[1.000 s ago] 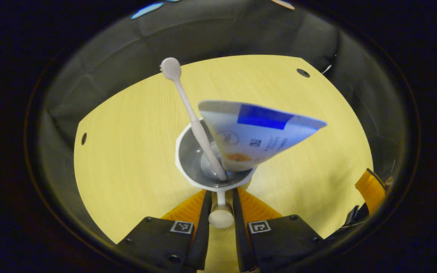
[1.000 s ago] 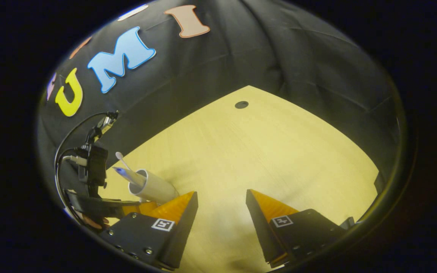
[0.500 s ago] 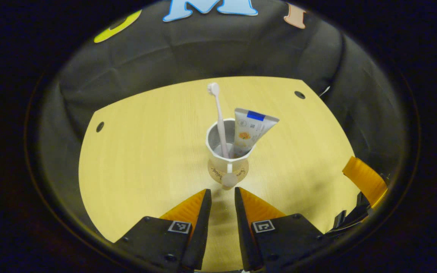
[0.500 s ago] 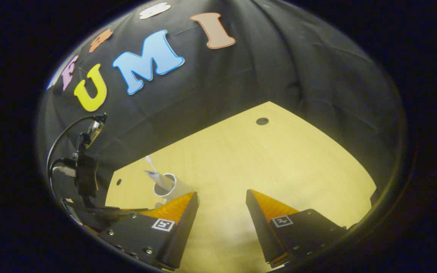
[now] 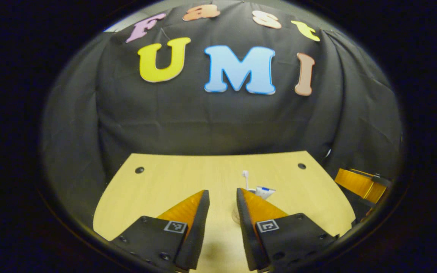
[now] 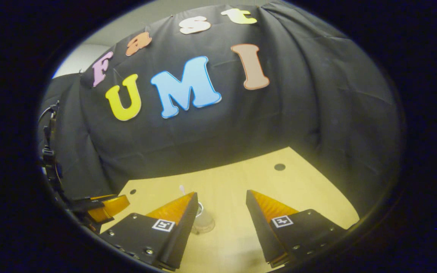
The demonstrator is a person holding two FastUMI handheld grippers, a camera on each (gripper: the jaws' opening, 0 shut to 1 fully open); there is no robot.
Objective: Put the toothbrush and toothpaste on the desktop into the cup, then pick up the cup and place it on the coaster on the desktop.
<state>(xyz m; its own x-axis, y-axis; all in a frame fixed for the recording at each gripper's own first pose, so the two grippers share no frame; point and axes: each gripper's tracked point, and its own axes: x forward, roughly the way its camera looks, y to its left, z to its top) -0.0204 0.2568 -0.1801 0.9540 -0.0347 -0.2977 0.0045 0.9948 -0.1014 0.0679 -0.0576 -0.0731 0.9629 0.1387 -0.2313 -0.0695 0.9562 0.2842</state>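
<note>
Cup [image 6: 203, 222] first. Stands upright on the desktop [image 5: 173, 178], low in the right gripper view, half tucked behind the left-hand finger. Holds the toothbrush [image 5: 245, 175] and the toothpaste [image 5: 265, 192], both poking up out of the top, seen low and just right of middle in the left gripper view. Looks like the filling part is done. Hard to tell if the coaster is under the cup: too small and partly hidden.

Left gripper [image 5: 221, 190]: a narrow gap between the fingers, nothing in it. Points a bit left of the cup, so needs a small turn to the right to line up.

Right gripper [image 6: 221, 192]: a wider gap, nothing in it either. Points a bit right of the cup.

Hard to say which is nearer; maybe the right one, since the cup looks a little bigger there.
</note>
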